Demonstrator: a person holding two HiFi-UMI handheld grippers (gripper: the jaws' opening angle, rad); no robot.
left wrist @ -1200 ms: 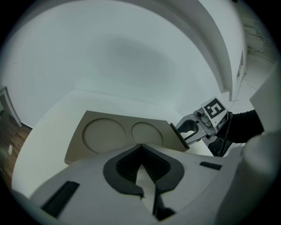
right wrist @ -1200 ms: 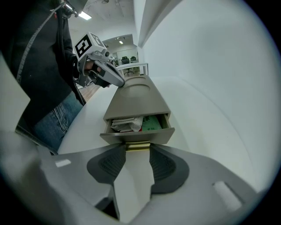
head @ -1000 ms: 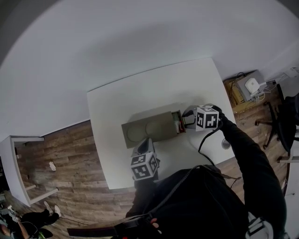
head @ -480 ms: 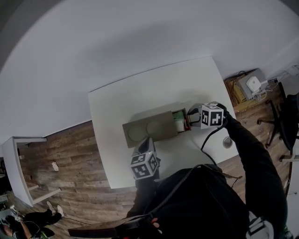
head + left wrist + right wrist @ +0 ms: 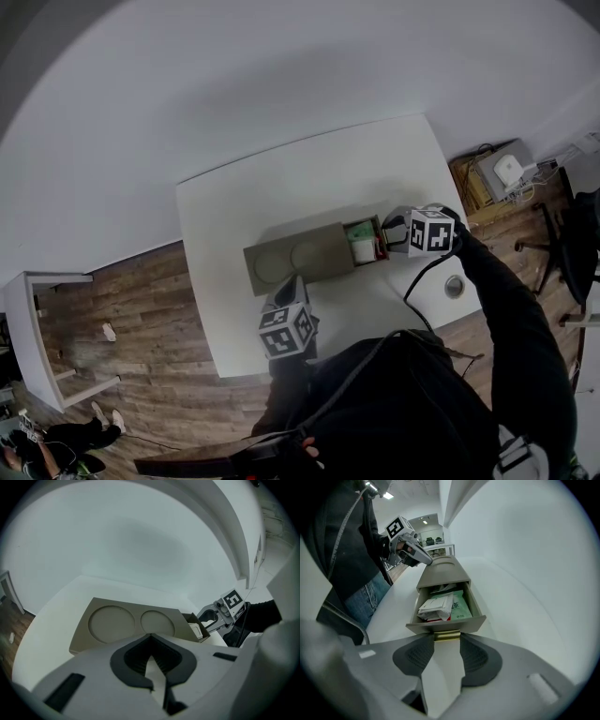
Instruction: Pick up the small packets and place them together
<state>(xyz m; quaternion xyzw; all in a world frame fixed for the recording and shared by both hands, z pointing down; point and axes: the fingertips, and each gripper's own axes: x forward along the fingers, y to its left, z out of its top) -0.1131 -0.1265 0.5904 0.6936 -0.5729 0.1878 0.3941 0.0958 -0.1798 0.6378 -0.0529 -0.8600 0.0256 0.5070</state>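
The right gripper (image 5: 446, 643) clamps the brass handle (image 5: 447, 634) of a small drawer (image 5: 472, 605) at the end of a beige desktop box (image 5: 443, 571), its jaws closed narrowly on the handle's two ends. The drawer stands pulled out on the white table (image 5: 281, 187), and the small packets (image 5: 437, 606) lie jumbled inside it, white ones overlapping a green one (image 5: 461, 607). At the box's other end the left gripper (image 5: 150, 639) hovers just off the table, jaws closed together on nothing.

From where I stand, this looks like the opening step: the packets are exposed but none is lifted yet. The next move would seem to call for letting go of the handle, opening the jaws wider, and reaching down into the narrow drawer for one thin packet without dragging its neighbours along.
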